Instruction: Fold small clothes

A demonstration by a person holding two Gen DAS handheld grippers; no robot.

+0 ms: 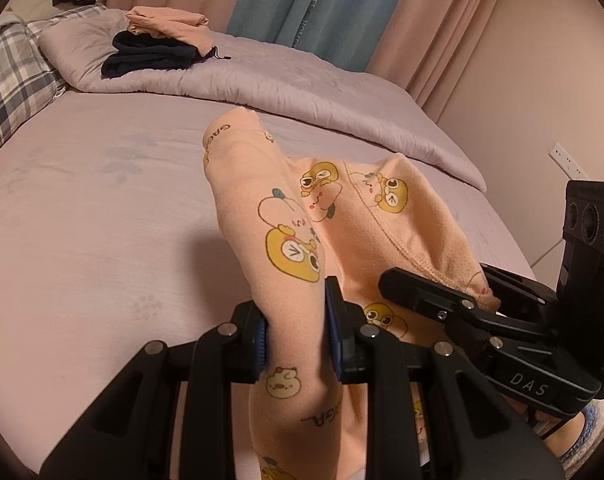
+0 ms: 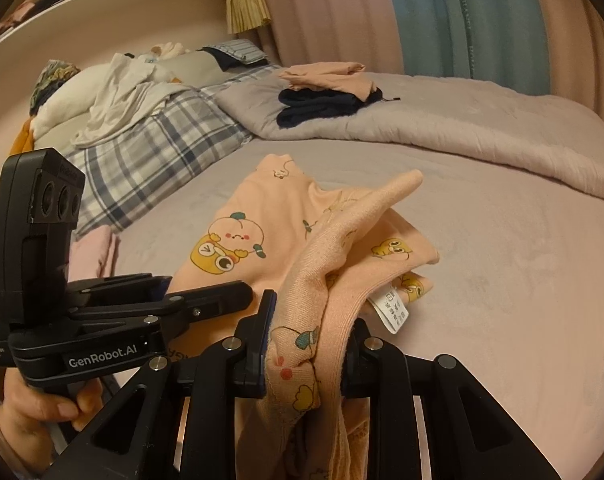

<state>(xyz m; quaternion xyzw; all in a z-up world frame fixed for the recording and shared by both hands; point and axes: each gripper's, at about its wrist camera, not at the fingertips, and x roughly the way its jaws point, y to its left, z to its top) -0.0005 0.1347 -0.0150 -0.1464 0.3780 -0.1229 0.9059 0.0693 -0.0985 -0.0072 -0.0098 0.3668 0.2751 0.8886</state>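
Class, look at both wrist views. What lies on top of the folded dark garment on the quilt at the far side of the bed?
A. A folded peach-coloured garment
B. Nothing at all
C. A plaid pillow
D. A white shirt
A: a folded peach-coloured garment sits directly on the dark garment on the quilt, seen the same way in the right wrist view.

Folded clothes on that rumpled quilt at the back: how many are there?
2, stacked: a peach garment on top of a dark one. More may be hidden between them.
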